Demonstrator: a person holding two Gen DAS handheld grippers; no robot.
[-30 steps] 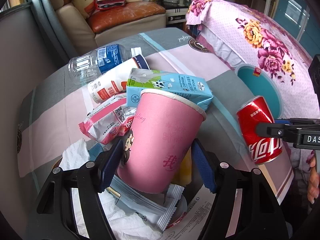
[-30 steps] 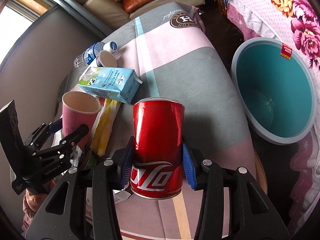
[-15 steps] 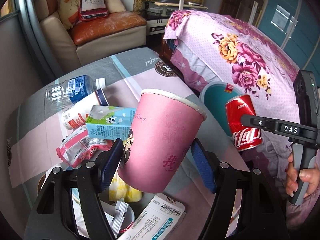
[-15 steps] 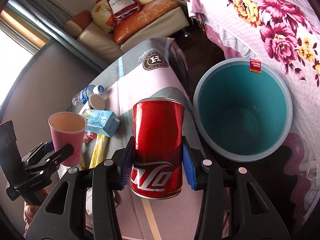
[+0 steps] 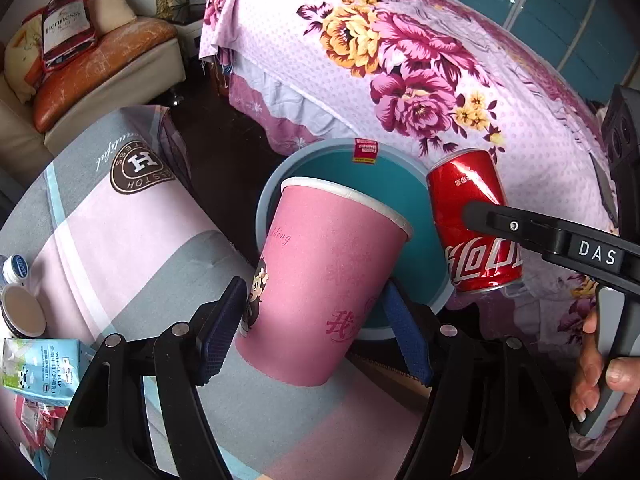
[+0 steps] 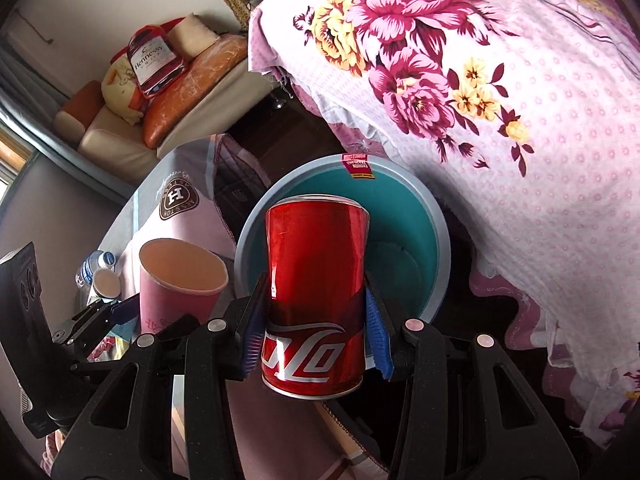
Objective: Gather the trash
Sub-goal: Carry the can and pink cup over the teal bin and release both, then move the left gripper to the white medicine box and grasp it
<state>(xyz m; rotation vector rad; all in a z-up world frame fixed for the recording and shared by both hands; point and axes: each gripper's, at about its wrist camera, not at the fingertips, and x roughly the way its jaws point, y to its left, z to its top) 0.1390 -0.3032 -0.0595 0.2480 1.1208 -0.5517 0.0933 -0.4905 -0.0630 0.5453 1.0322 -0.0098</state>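
Left gripper (image 5: 316,328) pinches a pink paper cup (image 5: 324,280) by its lower body, blue pads pressed to both sides; cup upright, tilted slightly, held in front of the teal bin's (image 5: 262,216) near rim. Right gripper (image 6: 314,334) clamps a red soda can (image 6: 316,292) at the waist, can dented where the pads bite, held over the mouth of the bin (image 6: 438,240). Bin stands on dark floor between the cloth-covered table (image 5: 120,240) and the flowered bedspread (image 5: 400,60). Milk carton (image 5: 38,372) and bottle cap end at the table's left edge. A hand (image 5: 596,376) grips the right gripper's handle.
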